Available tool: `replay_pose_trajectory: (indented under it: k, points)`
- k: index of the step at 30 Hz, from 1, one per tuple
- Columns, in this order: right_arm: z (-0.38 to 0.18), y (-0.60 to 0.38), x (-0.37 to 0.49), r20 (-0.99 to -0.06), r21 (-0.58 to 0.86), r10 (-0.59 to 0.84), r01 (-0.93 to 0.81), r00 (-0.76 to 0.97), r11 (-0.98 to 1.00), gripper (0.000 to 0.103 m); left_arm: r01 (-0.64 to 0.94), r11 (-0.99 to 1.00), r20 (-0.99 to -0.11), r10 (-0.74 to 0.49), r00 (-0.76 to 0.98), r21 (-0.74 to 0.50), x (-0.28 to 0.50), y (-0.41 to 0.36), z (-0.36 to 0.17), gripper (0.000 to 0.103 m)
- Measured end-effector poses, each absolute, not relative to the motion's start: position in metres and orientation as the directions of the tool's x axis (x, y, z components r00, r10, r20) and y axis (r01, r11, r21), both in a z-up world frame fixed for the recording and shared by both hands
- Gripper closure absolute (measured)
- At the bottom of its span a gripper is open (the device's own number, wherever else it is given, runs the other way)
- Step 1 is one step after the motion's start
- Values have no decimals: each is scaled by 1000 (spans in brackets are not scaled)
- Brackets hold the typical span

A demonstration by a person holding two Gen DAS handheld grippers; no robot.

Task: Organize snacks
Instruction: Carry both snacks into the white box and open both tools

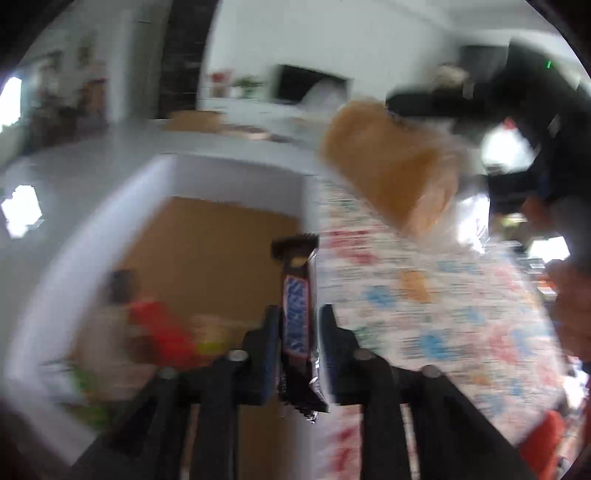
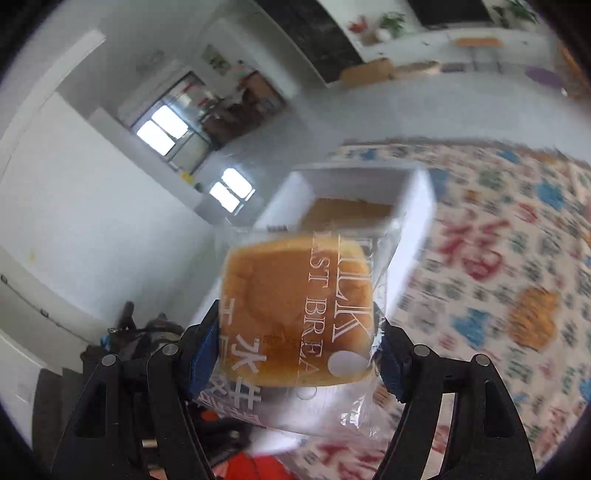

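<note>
While your left claw grips the brown Snickers bar above the white cardboard box, ready to drop in, your right claw clamps the clear-wrapped square bread bun. That bun hangs beside the box, above the patterned counter, probably awaiting its turn.

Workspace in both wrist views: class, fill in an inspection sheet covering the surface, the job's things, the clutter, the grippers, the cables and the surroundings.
Surface: table under a patterned tablecloth, printed in red, blue and orange.
Job's things: Snickers bar and wrapped milk bread, both held in the air; white box with a brown floor stands on the table, blurred red and green packets inside.
Clutter: nothing seen on the cloth in view.
Grippers: left gripper shut on the Snickers bar; right gripper shut on the milk bread.
Cables: nothing seen.
Surroundings: white walls, windows, potted plants on a far counter; much is motion-blurred.
</note>
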State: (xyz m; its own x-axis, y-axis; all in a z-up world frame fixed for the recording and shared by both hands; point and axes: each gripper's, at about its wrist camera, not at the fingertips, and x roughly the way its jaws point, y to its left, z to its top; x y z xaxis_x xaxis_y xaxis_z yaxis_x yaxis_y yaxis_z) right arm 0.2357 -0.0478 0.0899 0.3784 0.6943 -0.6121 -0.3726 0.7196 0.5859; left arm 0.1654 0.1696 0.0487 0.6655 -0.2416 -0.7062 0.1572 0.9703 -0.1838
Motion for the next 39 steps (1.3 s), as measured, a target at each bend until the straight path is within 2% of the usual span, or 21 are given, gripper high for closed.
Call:
replay_pose_trajectory:
  k: [2, 6, 9, 12, 13, 15, 19, 22, 26, 32, 39]
  points:
    - [90, -13, 244, -595, 591, 705, -385, 387, 709, 21, 77, 990, -730, -140, 669, -119, 165, 195, 44, 24]
    - [90, 16, 253, -562, 595, 704, -379, 435, 709, 21, 1, 998, -733, -42, 679, -56, 153, 218, 38, 23]
    - [99, 12, 245, -557, 527, 679, -428, 478, 734, 21, -42, 999, -731, 34, 682, 8, 151, 214, 33, 22]
    - [121, 2, 206, -525, 304, 566, -481, 636, 822, 21, -95, 994, -680, 107, 726, 55, 139, 203, 38, 20]
    - [127, -5, 191, -489, 225, 514, -468, 704, 855, 21, -119, 992, -668, 122, 734, 50, 133, 203, 41, 17]
    - [129, -13, 167, -451, 133, 437, -426, 778, 895, 13, -185, 982, -645, 160, 747, 29, 123, 203, 48, 4]
    - [101, -26, 165, -575, 168, 431, -416, 695, 894, 13, -289, 957, -629, 208, 749, -28, 106, 210, 59, 4]
    - [80, -22, 159, -600, 103, 380, -403, 704, 909, 13, -301, 954, -655, 230, 720, 4, 104, 213, 62, 4]
    - [65, -13, 151, -623, 102, 384, -416, 682, 904, 13, -323, 942, -611, 310, 729, 92, 94, 211, 67, 4]
    - [60, 14, 137, -642, 80, 406, -470, 651, 879, 13, -314, 944, -603, 311, 734, 105, 90, 213, 71, 2]
    - [51, 32, 131, -676, 60, 394, -486, 623, 872, 14, -282, 952, -656, 288, 698, 118, 99, 218, 62, 0]
